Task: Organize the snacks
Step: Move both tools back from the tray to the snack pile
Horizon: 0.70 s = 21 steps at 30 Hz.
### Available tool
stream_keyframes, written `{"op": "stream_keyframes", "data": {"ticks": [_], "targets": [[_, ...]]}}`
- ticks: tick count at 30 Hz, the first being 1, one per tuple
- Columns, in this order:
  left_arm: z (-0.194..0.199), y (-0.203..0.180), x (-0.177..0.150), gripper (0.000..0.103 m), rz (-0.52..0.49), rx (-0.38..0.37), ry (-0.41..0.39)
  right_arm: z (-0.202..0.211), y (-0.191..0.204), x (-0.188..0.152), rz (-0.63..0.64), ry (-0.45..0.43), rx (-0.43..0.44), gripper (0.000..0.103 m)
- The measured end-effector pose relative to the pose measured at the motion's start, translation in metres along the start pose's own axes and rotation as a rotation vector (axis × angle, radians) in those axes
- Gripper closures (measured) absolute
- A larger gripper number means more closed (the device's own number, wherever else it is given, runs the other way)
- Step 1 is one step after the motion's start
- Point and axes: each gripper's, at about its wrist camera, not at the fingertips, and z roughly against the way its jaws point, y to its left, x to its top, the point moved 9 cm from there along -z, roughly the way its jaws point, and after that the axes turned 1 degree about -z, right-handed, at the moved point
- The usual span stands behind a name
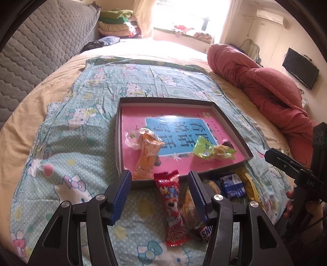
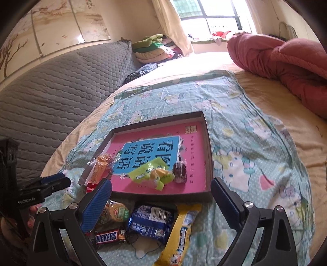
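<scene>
Pink-lined tray [image 1: 233,124] on the bed holds three snacks; the rest lie just before its near rim. Left gripper [image 1: 159,182] half-spread, empty, over the red packet [image 1: 171,208]. Right gripper [image 2: 161,192] wide, empty. Best: clamp the packet mid-length.

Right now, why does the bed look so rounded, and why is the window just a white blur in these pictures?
In both views the fisheye lens bows the bed and tray edges and leaves dark corners. In the left wrist view daylight washes out the window; in the right wrist view its bars still show. Glare also streaks the tray's blue label in the left wrist view.
</scene>
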Motion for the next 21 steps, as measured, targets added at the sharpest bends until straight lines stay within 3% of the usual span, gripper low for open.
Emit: {"op": "stream_keyframes", "data": {"ticks": [13,18,21], "targets": [[0.004,-0.014,-0.021,0.044,-0.02,-0.034,0.045,0.01,0.007,-0.023,-0.02,0.05,0.018,0.002],[0.004,-0.025,-0.028,0.044,-0.044,-0.043,0.056,0.004,0.014,-0.038,-0.053,0.134,0.09,0.002],[0.004,-0.032,-0.03,0.044,-0.062,-0.053,0.06,0.001,0.016,-0.047,-0.037,0.166,0.074,0.002]]}}
